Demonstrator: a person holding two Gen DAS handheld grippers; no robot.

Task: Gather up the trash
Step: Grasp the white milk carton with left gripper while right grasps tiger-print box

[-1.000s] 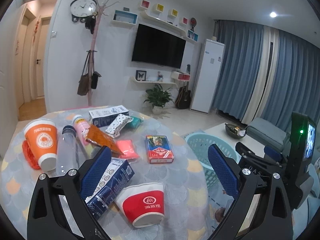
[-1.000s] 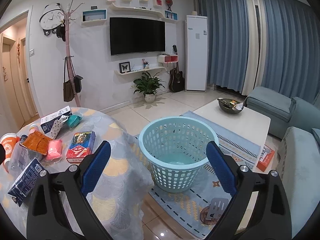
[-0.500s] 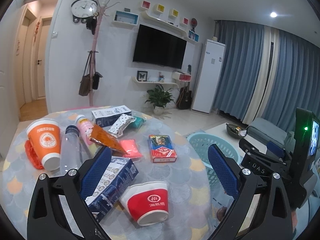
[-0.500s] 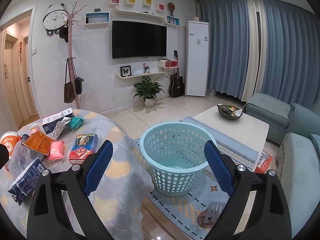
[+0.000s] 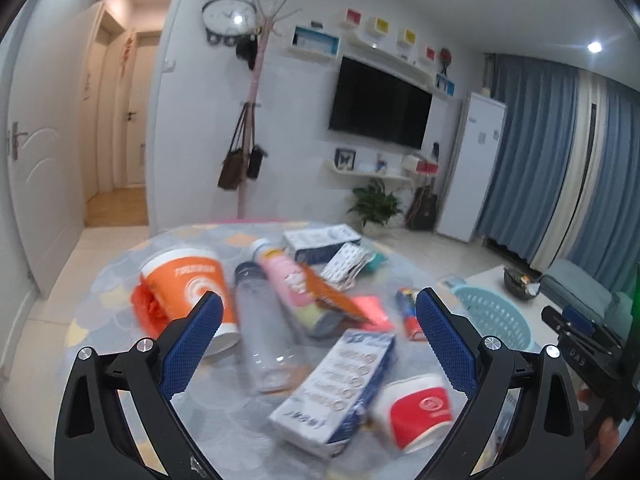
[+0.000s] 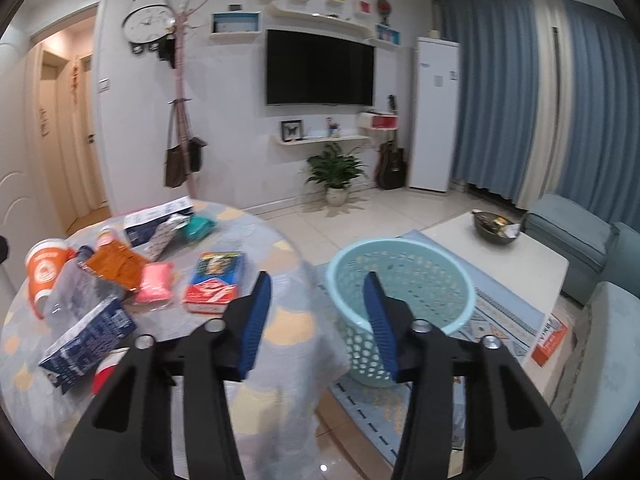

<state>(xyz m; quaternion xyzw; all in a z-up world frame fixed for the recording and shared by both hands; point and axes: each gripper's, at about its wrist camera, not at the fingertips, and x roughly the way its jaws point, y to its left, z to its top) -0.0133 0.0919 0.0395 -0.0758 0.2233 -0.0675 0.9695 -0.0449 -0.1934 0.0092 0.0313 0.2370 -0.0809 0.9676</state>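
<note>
Trash lies on a round table (image 5: 100, 280): an orange cup (image 5: 188, 280), a clear bottle (image 5: 260, 332), a pink bottle (image 5: 288, 284), a blue-white carton (image 5: 340, 380), a red-white cup (image 5: 420, 408), a red box (image 6: 216, 280) and a pink packet (image 6: 154, 276). A light blue basket (image 6: 404, 280) stands on the floor right of the table. My left gripper (image 5: 316, 328) is open and empty above the bottles and carton. My right gripper (image 6: 316, 304) is partly open and empty, over the table edge beside the basket.
A white coffee table (image 6: 516, 256) with a dark bowl stands behind the basket, a grey-blue sofa (image 6: 580, 236) to the right. A patterned rug (image 6: 500, 320) lies under the basket. A coat stand (image 5: 250, 140) and TV wall are at the back.
The left gripper has swung left over the table, toward the cup and bottles. The right gripper has narrowed its jaws and shifted left toward the table edge.
</note>
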